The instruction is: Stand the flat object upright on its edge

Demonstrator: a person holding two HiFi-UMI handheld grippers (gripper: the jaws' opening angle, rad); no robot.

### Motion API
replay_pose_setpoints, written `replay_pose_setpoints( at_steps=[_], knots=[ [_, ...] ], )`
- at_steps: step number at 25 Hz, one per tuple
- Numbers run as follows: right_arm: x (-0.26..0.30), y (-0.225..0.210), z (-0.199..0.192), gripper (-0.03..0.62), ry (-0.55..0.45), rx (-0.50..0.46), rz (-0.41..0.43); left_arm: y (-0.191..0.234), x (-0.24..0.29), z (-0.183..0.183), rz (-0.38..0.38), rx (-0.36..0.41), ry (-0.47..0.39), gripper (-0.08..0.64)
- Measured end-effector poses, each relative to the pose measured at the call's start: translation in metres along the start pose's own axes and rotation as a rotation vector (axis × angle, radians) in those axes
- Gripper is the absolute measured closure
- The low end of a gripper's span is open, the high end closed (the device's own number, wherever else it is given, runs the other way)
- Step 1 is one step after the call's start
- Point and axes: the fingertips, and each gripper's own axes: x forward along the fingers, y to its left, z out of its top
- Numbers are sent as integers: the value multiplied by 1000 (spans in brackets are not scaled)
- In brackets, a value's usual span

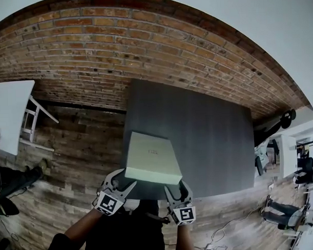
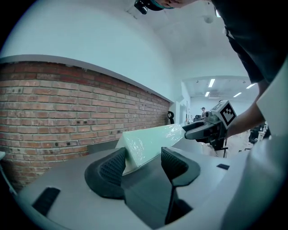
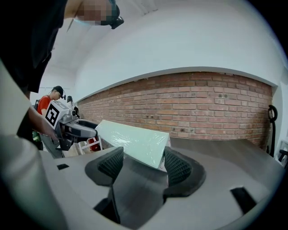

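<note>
Raising the box [image 1: 151,157] off the bench [image 1: 213,135] evenly matters; left gripper [image 1: 125,179] and right gripper [image 1: 177,187], jaws unclenched, merely cradle its corners.

No text can be read anywhere. A faint mark on the flat box [image 1: 152,157] is too small to be made out.

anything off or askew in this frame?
Yes. The pale box is askew: its near edge is raised above the grey table, so it is neither flat nor upright. Its near corners sit between the wide-open jaws of the left gripper and right gripper. The film wrap is wrinkled, but there is no visible damage.
</note>
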Motion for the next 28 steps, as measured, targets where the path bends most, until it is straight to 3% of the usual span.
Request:
replay_pose_setpoints(
  at_steps=[6,15,23,28],
  knots=[
    [5,-23,11,326,-49,-72,16,-1,13,13,73,-11,-23,318],
    [17,-56,40,331,-61,-48,101,-2,31,39,184,-92,-28,318],
    [28,-83,55,333,-28,-44,128,9,52,60,189,-110,2,318],
    [27,-109,74,336,-21,-26,118,7,74,80,175,-166,28,318]
  ],
)
